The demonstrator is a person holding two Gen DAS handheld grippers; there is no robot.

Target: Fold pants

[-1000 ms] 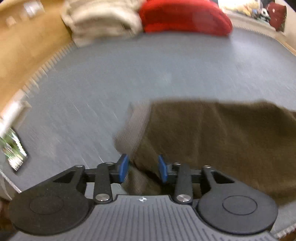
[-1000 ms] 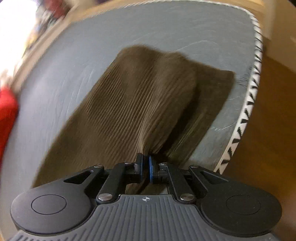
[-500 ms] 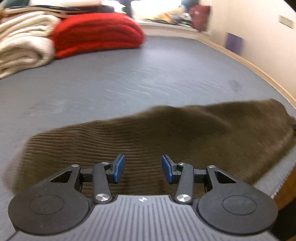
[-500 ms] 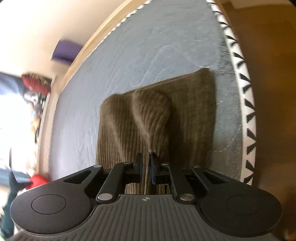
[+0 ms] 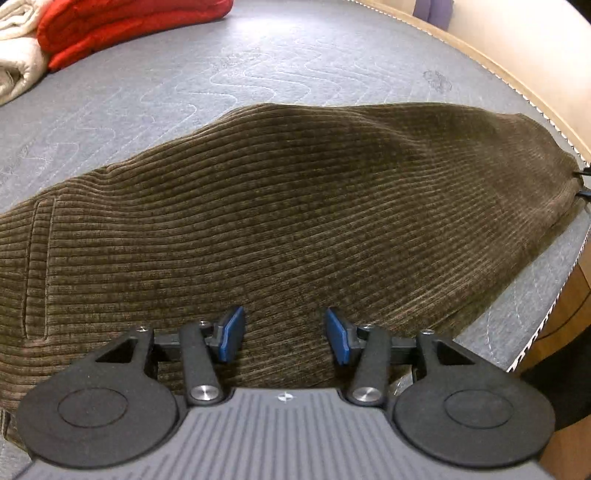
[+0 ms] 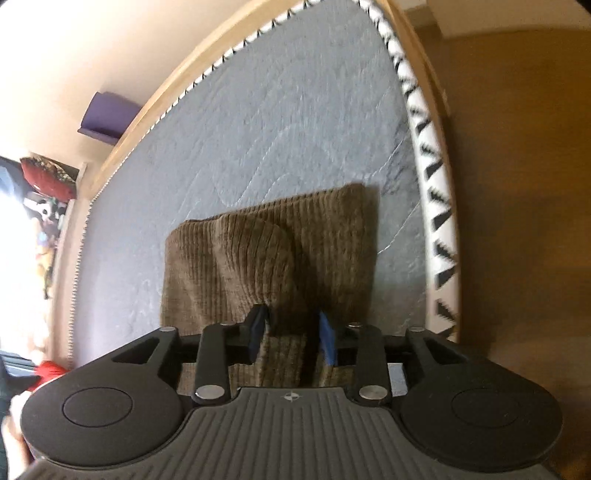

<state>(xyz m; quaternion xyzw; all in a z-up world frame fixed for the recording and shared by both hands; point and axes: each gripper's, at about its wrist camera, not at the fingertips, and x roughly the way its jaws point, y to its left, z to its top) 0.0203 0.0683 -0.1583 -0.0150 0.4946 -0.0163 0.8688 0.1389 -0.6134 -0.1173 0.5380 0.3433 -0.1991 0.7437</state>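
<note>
Fold step looks just laid down: brown corduroy pants (image 5: 295, 206) lie on the grey quilted mattress (image 5: 258, 74), running along its near edge toward the right corner, with a raised hump across the middle. My left claw (image 5: 282, 336) is released, jaws wide apart, hovering low over the cloth near the near edge and gripping nothing. My right claw (image 6: 291, 334) is also released; its jaws stand apart on either side of a puckered ridge of the pants (image 6: 266, 258), and I cannot tell if the pads touch the cloth. Both claws point forward along the fabric, tilted downward, the right one at the end of the garment beside the patterned mattress edge (image 6: 439, 206). Judgement: one fold done, bundle not flat. Next move calls for pressing out the hump, then taking one end for a further fold. Red blanket (image 5: 122, 26) and cream one (image 5: 18, 70) sit at the far edge, well apart.
</note>
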